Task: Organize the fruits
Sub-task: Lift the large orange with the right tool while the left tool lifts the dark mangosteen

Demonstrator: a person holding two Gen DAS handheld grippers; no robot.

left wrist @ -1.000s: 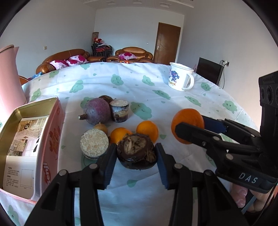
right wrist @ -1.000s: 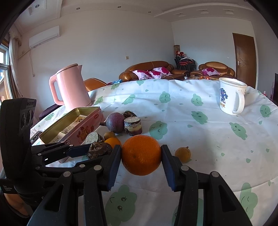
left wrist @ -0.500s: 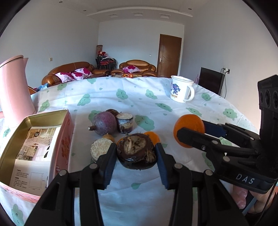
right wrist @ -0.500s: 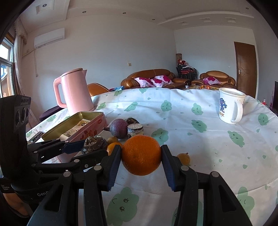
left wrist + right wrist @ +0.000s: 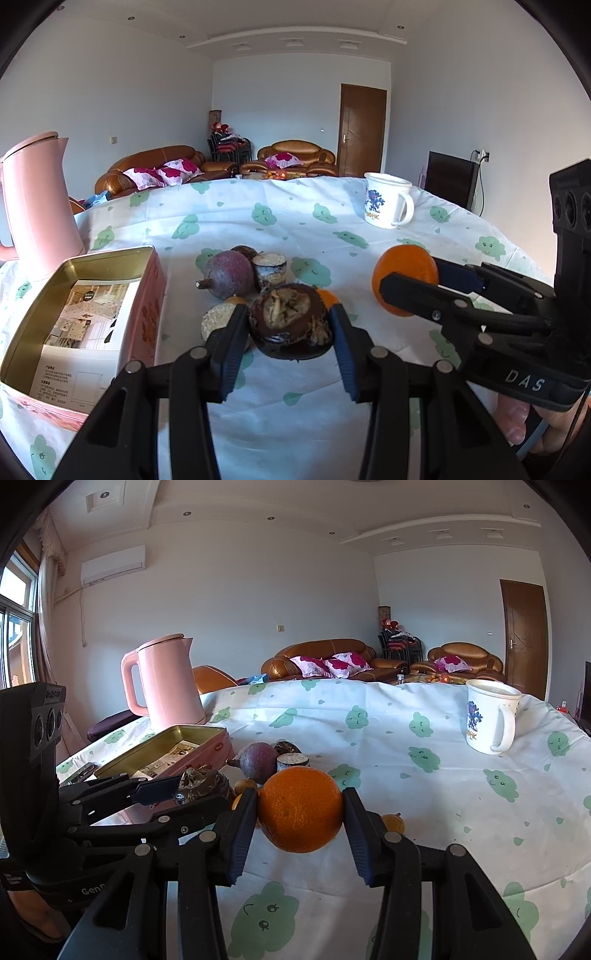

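Left wrist view: my left gripper (image 5: 291, 325) is clamped on a dark husked fruit (image 5: 290, 319), held clear above the cloth (image 5: 295, 380), I'd say so it can travel over to the tin (image 5: 83, 314) open at the table's left edge. Tin has only a leaflet inside, so room to drop. Under and past the fruit the pile sits mid-table: purple fruit (image 5: 229, 273), a cut stub (image 5: 271, 267), a pale round slice (image 5: 218, 321), small orange bits partly hidden. Right gripper (image 5: 410, 291) shows at the right, closed on the orange (image 5: 400, 271). Kettle (image 5: 37, 206) behind the tin, mug (image 5: 386, 201) near the far right edge. Right wrist view: right gripper (image 5: 300, 810) grasps the orange (image 5: 300, 808) mid-air, both pads tight on its sides. Left gripper (image 5: 184, 790) with the husked fruit (image 5: 201, 779) sits between me and the tin (image 5: 166, 747), so it blocks my straight path; it should go first. A small yellow fruit (image 5: 393, 821) lies on the cloth just behind my right finger. Kettle (image 5: 166, 681) and mug (image 5: 489, 716) are well apart from the route.
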